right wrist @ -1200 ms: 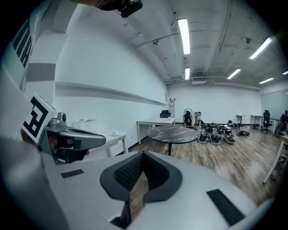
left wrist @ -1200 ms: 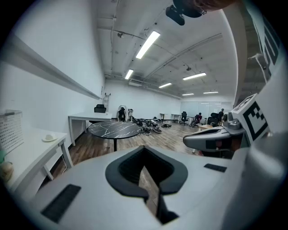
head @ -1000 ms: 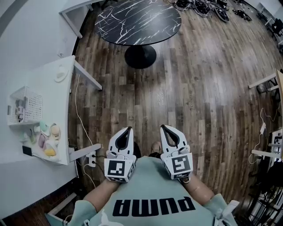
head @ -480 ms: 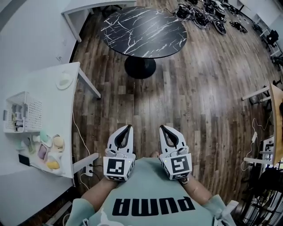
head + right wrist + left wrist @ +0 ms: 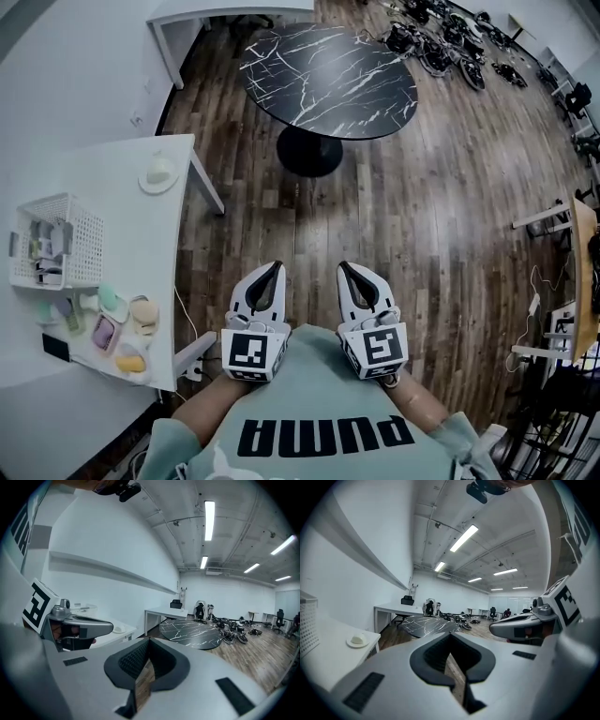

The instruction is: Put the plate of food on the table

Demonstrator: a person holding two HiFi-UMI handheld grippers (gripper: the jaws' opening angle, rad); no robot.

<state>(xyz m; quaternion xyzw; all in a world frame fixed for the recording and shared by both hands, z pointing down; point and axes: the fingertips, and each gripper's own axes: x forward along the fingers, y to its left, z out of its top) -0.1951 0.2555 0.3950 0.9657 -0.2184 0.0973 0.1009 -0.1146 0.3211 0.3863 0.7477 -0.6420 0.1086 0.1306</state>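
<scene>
Dark plank floor (image 5: 394, 234) in a large white room, round black marble table (image 5: 328, 80) ahead. Plate of food (image 5: 157, 174) on white desk (image 5: 112, 244) at left. Left claw (image 5: 275, 272) and right claw (image 5: 345, 270) pinched closed, empty

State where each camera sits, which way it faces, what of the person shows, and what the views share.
Head view: on the person's head, facing steeply down at the wood floor; shows left gripper, right gripper, forearms, green shirt.
Left gripper view: on the left gripper, facing nearly level along its shut jaws; right gripper at right.
Right gripper view: on the right gripper, likewise along shut jaws; left gripper at left.
Shared: all three show the round black marble table and the white dish.
</scene>
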